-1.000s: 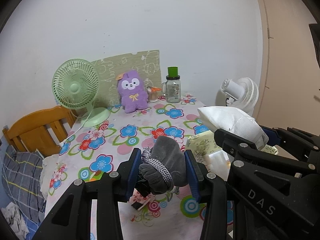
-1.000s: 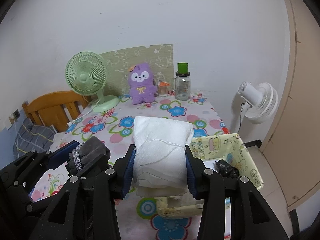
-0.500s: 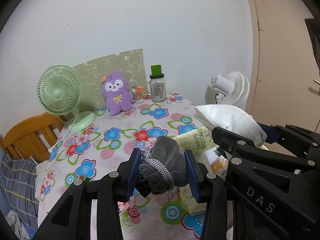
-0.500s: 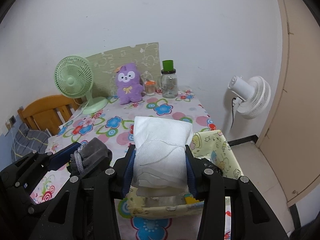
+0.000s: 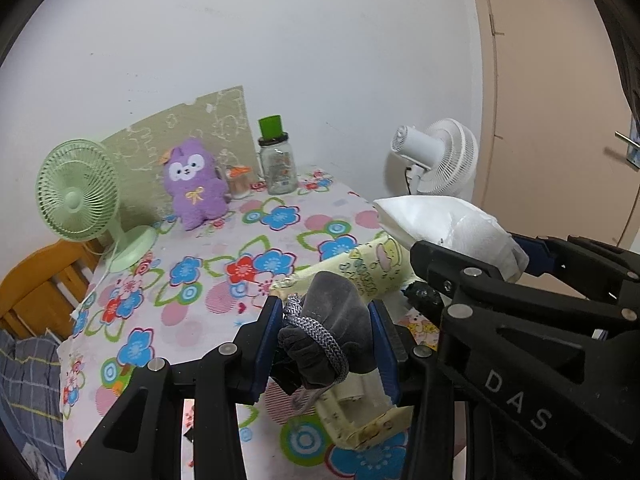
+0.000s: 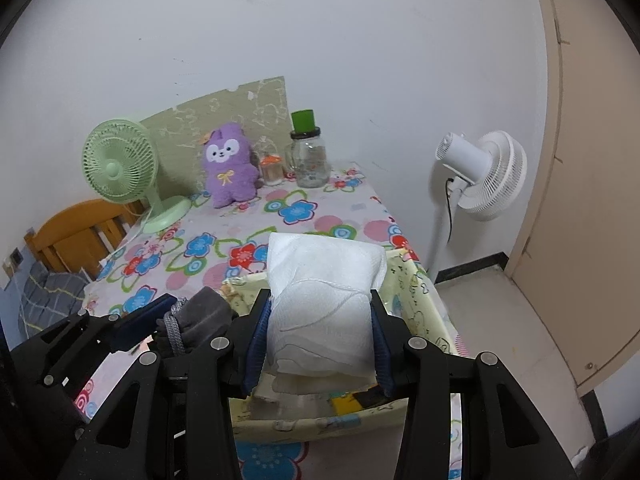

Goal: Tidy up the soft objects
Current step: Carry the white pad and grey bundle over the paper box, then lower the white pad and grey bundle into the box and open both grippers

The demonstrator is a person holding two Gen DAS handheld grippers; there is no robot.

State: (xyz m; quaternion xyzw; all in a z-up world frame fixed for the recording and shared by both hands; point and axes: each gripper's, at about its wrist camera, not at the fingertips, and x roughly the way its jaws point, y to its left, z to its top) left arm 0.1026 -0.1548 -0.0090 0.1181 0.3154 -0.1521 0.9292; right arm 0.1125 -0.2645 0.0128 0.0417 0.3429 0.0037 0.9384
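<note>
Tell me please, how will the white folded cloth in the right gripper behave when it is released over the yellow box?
The white folded cloth looks soft: it bulges above the right gripper where the pads pinch it, so it will probably sag and partly unfold. It seems light and should not roll. The yellow box has thin fabric-like walls that may bend if bumped.

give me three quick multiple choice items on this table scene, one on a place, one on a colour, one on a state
1. Where does the purple plush toy sit?
A. in the yellow fabric bin
B. at the back of the table, before the wall
C. on the floor

2. What colour is the desk fan on the table?
A. light green
B. white
C. orange

3. What is the right gripper doing?
A. standing open and empty
B. clamping a white folded cloth
C. clamping a glass jar

Answers: 1 B, it stands between the desk fan and the glass jar; 2 A, grille and base are green; 3 B, both pads press the cloth's sides.
</note>
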